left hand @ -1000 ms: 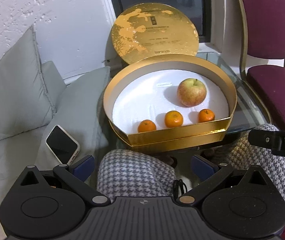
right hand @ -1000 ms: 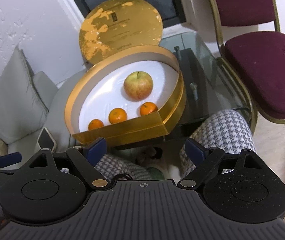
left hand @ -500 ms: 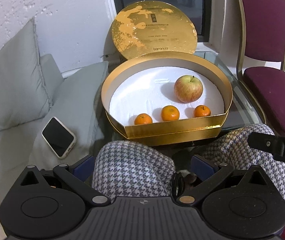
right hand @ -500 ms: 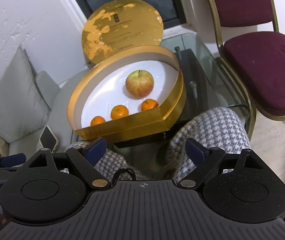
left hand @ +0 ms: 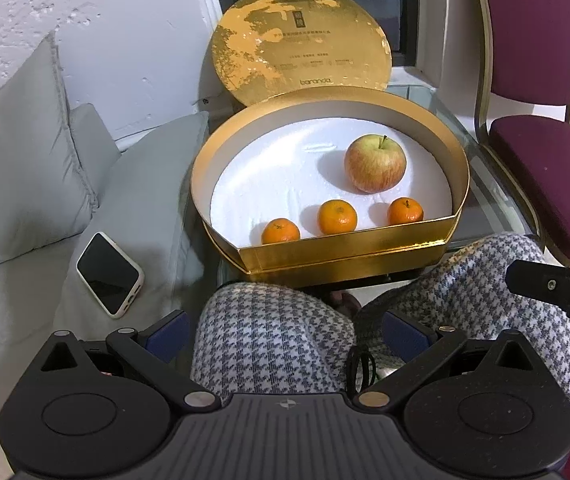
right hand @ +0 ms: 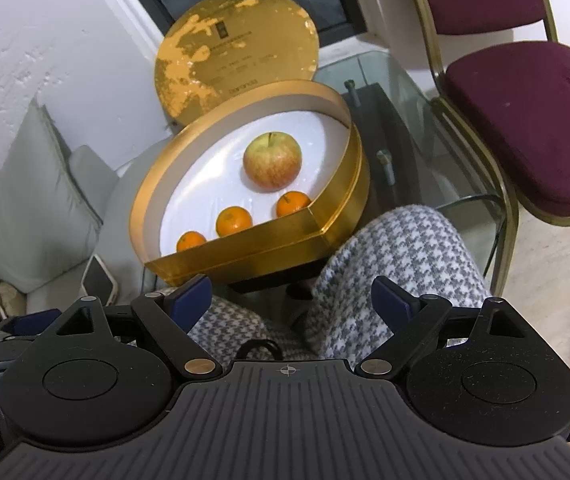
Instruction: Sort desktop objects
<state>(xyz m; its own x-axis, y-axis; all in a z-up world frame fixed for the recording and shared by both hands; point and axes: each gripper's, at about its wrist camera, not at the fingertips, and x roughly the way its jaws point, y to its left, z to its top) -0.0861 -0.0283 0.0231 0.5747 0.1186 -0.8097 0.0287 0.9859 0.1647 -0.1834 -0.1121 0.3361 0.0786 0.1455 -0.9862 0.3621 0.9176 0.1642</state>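
A gold round box (left hand: 459, 168) (right hand: 339, 216) with a white floor sits on a glass table. Inside it lie an apple (left hand: 375, 168) (right hand: 272, 166) and three tangerines in a row along the front wall: left (left hand: 280, 231) (right hand: 190, 241), middle (left hand: 337, 217) (right hand: 233, 221), right (left hand: 405, 211) (right hand: 292, 204). My left gripper (left hand: 285, 330) is open and empty, held well short of the box above a person's knees. My right gripper (right hand: 291, 294) is likewise open and empty, back from the box.
The gold lid (left hand: 299, 44) (right hand: 237, 52) leans upright behind the box. A phone (left hand: 109, 274) lies on a grey cushion (left hand: 17, 160) to the left. A maroon chair (right hand: 525, 128) stands at the right. A person's houndstooth-clad knees (left hand: 277, 340) (right hand: 397, 256) lie under both grippers.
Both grippers have drawn back and risen a little, so the box sits slightly farther away in both views. Both stayed open. The fruit has not moved.
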